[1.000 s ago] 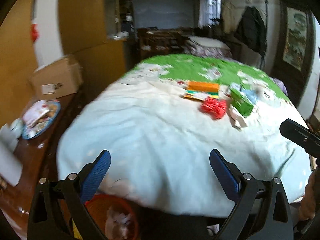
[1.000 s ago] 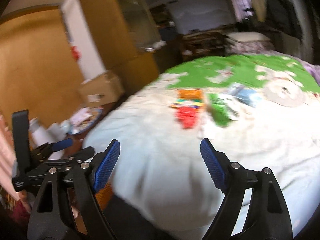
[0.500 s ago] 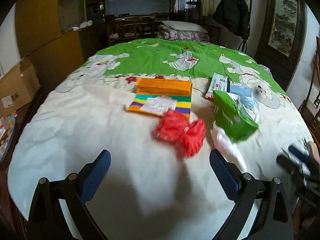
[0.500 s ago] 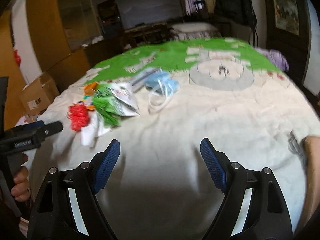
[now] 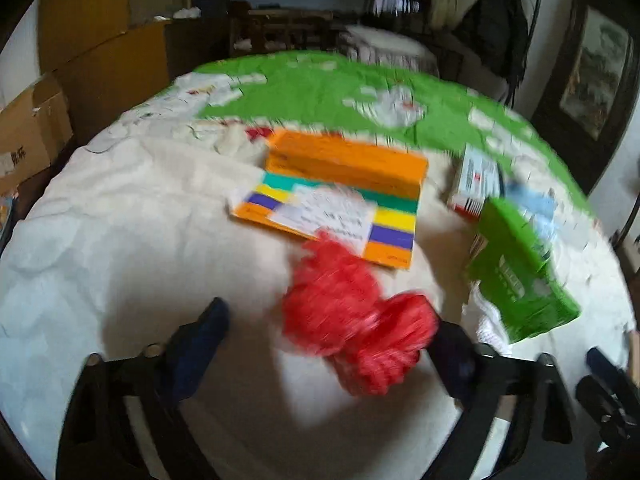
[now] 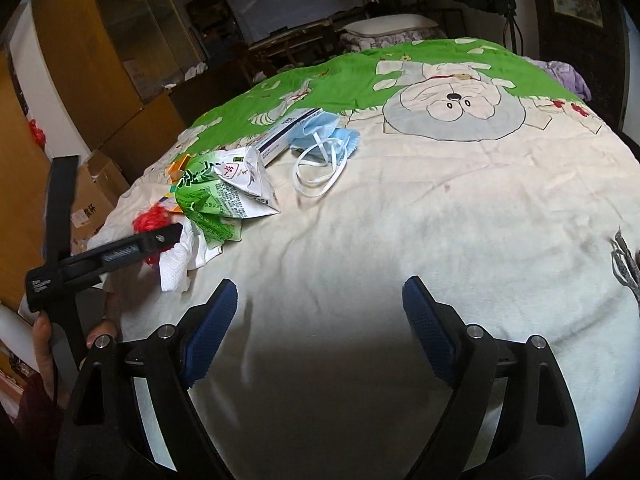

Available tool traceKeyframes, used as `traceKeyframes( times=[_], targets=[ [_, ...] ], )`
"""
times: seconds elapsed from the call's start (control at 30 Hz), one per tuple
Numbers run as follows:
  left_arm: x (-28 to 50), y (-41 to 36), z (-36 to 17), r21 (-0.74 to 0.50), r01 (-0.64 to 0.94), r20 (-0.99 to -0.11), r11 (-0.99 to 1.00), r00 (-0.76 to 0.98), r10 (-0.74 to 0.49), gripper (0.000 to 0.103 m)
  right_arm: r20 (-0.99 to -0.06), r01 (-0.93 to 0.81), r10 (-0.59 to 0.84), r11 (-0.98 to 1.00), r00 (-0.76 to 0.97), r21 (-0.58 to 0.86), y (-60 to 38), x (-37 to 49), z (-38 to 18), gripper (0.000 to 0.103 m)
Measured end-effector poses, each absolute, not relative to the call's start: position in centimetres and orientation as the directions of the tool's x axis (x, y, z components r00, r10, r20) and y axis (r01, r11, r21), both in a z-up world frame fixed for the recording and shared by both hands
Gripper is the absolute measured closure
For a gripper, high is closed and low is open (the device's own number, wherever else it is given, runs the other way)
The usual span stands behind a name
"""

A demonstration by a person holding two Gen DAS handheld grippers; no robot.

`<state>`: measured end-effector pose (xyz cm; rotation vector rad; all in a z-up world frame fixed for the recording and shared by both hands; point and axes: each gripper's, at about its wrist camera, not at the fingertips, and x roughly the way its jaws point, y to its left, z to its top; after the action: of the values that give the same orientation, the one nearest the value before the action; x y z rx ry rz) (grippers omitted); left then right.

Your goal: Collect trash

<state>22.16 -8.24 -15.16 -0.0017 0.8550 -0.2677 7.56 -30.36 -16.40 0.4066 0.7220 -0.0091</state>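
Observation:
Trash lies on a bed with a cream and green quilt [image 6: 440, 220]. A red mesh bundle [image 5: 352, 320] sits between the jaws of my left gripper [image 5: 326, 344], which are closing; its right side is at the right pad, while the left pad stands clear of it. Behind it lies an orange striped carton [image 5: 340, 196], and to the right a green packet [image 5: 520, 276] on white tissue. In the right wrist view the green packet [image 6: 216, 196], tissue [image 6: 180, 264] and blue face masks [image 6: 324, 140] lie far left. My right gripper [image 6: 320, 320] hovers over bare quilt, jaws opening, nothing between them.
A small white medicine box [image 6: 288, 136] lies beside the masks. Cardboard boxes [image 5: 28, 136] and wooden cabinets [image 6: 100, 80] stand left of the bed. Dark furniture and a pillow [image 6: 384, 24] are at the far end. A hand [image 6: 44, 340] holds the left gripper's handle.
The left gripper has moved in over the bed to the red bundle, and its jaws have narrowed around it. The right gripper swung right and down over the quilt, then held still.

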Motion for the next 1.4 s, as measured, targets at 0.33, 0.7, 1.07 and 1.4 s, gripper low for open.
traceKeyframes(
  times=[0.33, 0.7, 1.07, 1.4],
  targets=[
    [18.5, -4.2, -15.0, -0.113, 0.213, -0.718, 0.971, 0.658, -0.228, 0.048, -0.644, 0.146, 0.131, 0.922, 0.754, 0.359, -30.3, 7.5, -16.4, 0.020],
    [18.0, -5.5, -16.0, -0.044, 0.219, -0.751, 0.975, 0.636, -0.177, 0.027, -0.584, 0.078, 0.213, 0.899, 0.783, 0.432, -28.3, 9.2, -15.3, 0.020],
    [18.0, -5.4, -16.2, -0.071, 0.232, -0.755, 0.970, 0.623, -0.204, 0.019, -0.599, 0.036, 0.276, 0.890, 0.751, 0.454, -25.7, 15.9, -14.3, 0.014],
    [18.2, -5.1, -16.2, -0.106, 0.239, -0.750, 0.965, 0.619, -0.235, 0.016, -0.550, 0.003, 0.268, 0.897, 0.791, 0.441, -25.9, 16.8, -14.5, 0.025]
  ],
)
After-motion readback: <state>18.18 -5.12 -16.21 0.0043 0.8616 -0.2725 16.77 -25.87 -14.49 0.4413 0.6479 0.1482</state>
